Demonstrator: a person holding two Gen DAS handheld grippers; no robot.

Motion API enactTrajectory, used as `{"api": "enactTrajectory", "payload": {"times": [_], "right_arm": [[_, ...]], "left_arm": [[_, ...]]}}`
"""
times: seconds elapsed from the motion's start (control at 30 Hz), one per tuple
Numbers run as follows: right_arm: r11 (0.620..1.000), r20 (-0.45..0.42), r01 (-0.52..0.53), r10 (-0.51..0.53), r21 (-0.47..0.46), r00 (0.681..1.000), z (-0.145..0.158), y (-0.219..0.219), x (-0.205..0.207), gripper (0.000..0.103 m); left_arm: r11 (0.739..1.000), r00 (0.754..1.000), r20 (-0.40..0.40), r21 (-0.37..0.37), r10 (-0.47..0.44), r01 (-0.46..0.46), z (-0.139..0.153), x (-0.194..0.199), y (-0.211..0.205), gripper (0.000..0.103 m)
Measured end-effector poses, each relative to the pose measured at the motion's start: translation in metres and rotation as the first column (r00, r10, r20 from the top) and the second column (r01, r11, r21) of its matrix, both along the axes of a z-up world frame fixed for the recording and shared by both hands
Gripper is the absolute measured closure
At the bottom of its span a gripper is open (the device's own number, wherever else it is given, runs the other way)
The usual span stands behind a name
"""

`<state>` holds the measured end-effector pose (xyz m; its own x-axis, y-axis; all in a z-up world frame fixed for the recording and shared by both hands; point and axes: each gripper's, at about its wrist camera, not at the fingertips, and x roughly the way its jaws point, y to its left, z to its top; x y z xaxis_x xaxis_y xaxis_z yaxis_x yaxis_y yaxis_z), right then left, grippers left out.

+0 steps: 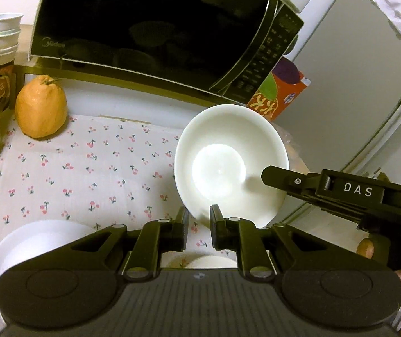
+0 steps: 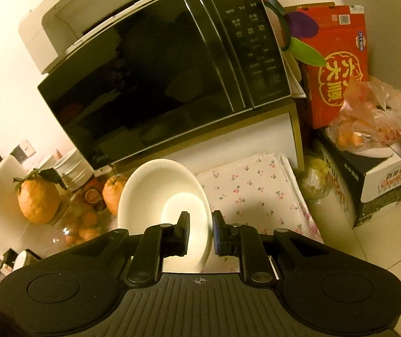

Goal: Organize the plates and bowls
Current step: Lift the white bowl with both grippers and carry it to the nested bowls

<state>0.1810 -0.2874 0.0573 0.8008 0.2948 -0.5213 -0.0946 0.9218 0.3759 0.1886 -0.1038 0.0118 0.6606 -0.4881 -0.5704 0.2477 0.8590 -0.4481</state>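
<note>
One white bowl [image 2: 161, 196] hangs tilted, its rim pinched by the right tool [image 2: 200, 233]; the left tool [image 1: 199, 230] is released, gripping nothing. Level the bowl before lowering it.

Warm yellowish light is falling over the whole corner. A black-fronted microwave [image 2: 155, 84] is sitting on a brass-edged shelf [image 2: 296, 129] — its dark glass is reflecting the room. A cherry-print cloth [image 1: 88, 168] is covering the counter below it. A white fridge [image 1: 369, 70] is standing at the right, papers [image 1: 391, 0] clinging to its door.
</note>
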Motion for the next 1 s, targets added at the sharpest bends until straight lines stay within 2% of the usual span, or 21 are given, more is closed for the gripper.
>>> {"api": "enactTrajectory", "payload": {"times": [0.43, 0.7, 1.0], "right_arm": [[0.999, -0.027, 0.000, -0.001, -0.032, 1.000, -0.008, 0.009, -0.031, 0.086], [0.999, -0.074, 0.024, -0.022, 0.033, 0.997, -0.025, -0.003, -0.042, 0.086], [0.999, -0.100, 0.043, -0.042, 0.012, 0.994, -0.026, -0.006, -0.054, 0.086]], "left_arm": [[0.999, 0.999, -0.041, -0.040, -0.013, 0.011, -0.006, -0.028, 0.010, 0.089], [0.998, 0.997, -0.048, -0.039, -0.053, 0.051, -0.010, -0.037, 0.009, 0.089], [0.996, 0.994, -0.071, -0.028, -0.084, 0.082, -0.014, -0.043, 0.002, 0.089]]}}
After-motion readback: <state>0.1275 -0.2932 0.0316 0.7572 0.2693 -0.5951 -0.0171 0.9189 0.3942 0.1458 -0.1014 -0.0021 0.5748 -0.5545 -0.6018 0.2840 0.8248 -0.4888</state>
